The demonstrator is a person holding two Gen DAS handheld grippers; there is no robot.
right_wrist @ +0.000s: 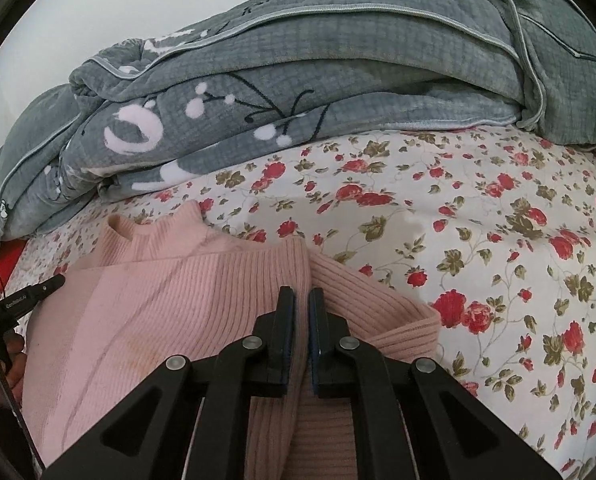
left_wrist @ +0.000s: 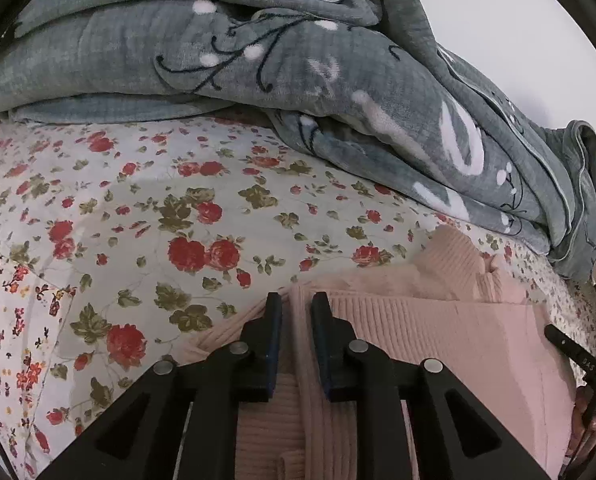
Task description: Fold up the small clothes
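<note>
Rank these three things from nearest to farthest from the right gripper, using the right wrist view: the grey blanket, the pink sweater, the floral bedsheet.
1. Pink sweater: a ridge of it is pinched in the right gripper.
2. Floral bedsheet: spread beyond and to the right of the sweater.
3. Grey blanket: heaped along the far side of the bed.

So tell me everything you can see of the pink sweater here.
The pink sweater is a soft rib-knit with a short stand-up collar. It lies on the floral bedsheet, partly folded, one ribbed sleeve or edge laid across towards the right. The right tongs are shut on a raised fold of it. In the left wrist view a ridge of the knit stands between the left tongs, which have a small gap. The grey quilt lies behind, apart from it.
</note>
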